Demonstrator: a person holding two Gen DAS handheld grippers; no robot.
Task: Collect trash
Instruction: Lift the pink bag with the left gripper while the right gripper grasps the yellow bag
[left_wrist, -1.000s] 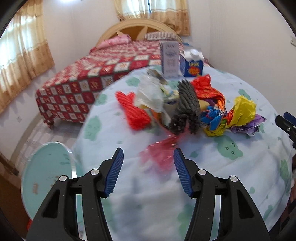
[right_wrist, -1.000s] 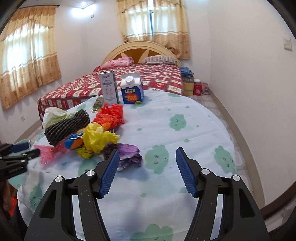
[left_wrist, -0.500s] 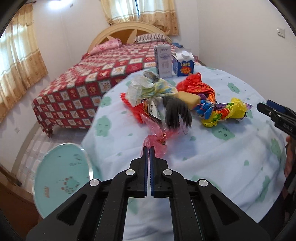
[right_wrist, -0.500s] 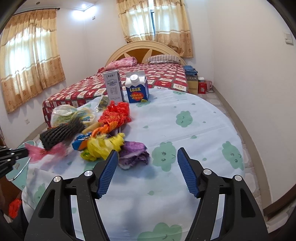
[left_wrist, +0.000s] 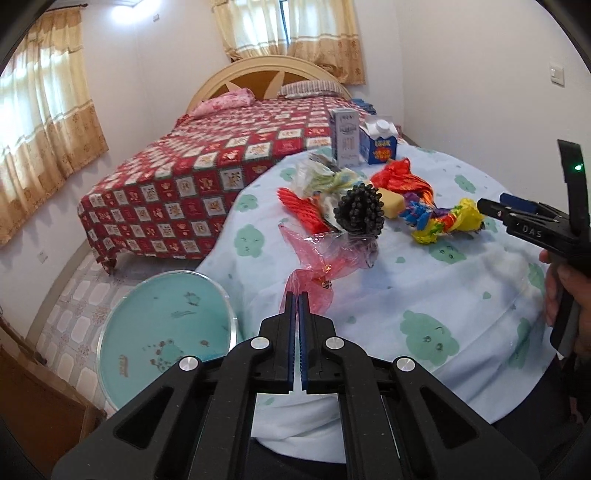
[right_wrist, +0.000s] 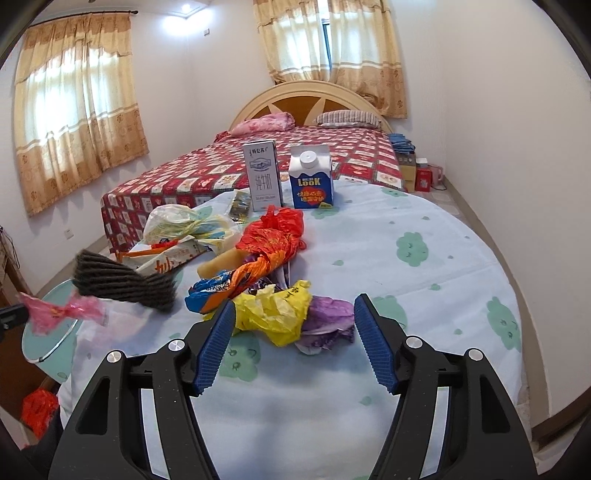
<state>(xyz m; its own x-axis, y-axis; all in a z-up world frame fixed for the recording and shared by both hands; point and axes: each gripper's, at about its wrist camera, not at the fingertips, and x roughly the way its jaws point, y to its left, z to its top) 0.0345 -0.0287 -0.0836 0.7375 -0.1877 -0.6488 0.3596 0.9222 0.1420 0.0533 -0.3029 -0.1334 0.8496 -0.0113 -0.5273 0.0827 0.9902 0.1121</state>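
Both grippers are black plastic with silver screws. Ribbed blue pads (right_wrist: 218, 347) line the fingers. The right gripper (left_wrist: 532, 227) bears white letters "DAS" and a green light

Left gripper closed on pink wrapper; wrapper and black mesh lifted.

A second ago the left gripper (left_wrist: 298, 295) stood open over the pink wrapper (left_wrist: 325, 262); its pads now pinch the wrapper's end. The wrapper is drawn out toward the table edge, and the black foam mesh (right_wrist: 122, 282) attached to it has swung up off the pile.
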